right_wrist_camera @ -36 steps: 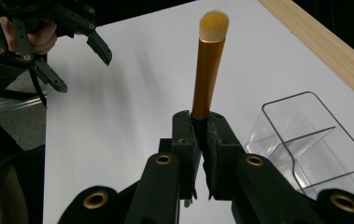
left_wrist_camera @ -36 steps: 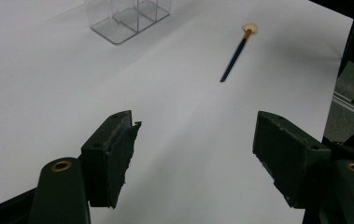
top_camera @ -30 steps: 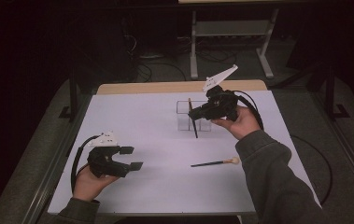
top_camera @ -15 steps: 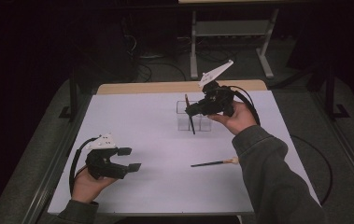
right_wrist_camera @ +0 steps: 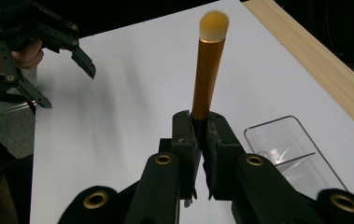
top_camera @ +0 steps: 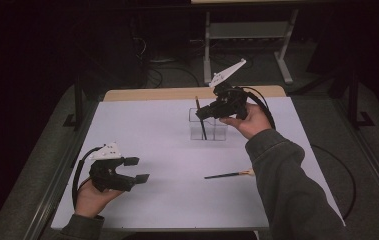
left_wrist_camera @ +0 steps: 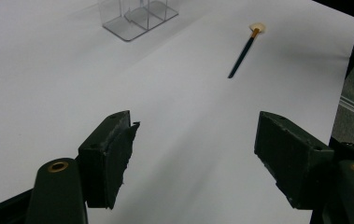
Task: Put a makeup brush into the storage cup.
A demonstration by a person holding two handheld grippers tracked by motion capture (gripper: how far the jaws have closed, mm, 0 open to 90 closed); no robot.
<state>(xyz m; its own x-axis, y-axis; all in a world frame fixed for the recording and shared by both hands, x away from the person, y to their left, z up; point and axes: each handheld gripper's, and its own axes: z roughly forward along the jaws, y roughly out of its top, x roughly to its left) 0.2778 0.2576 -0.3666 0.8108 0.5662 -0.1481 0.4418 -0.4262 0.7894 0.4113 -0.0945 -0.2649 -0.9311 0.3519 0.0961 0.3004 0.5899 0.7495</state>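
The makeup brush (right_wrist_camera: 208, 70) has a glossy copper-coloured metal ferrule and soft pale bristles. The organizer (right_wrist_camera: 290, 149) is clear, shiny plastic. A matt white sheet covers the worktop (top_camera: 167, 150), edged in wood.

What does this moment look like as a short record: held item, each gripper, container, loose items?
held item: makeup brush, gold ferrule, bristles up
right gripper: shut on the makeup brush, handle end over the clear organizer
left gripper: open, nothing between its jaws, low over the white table cover
loose item: fan brush lying flat on the cover, apart from the organizer
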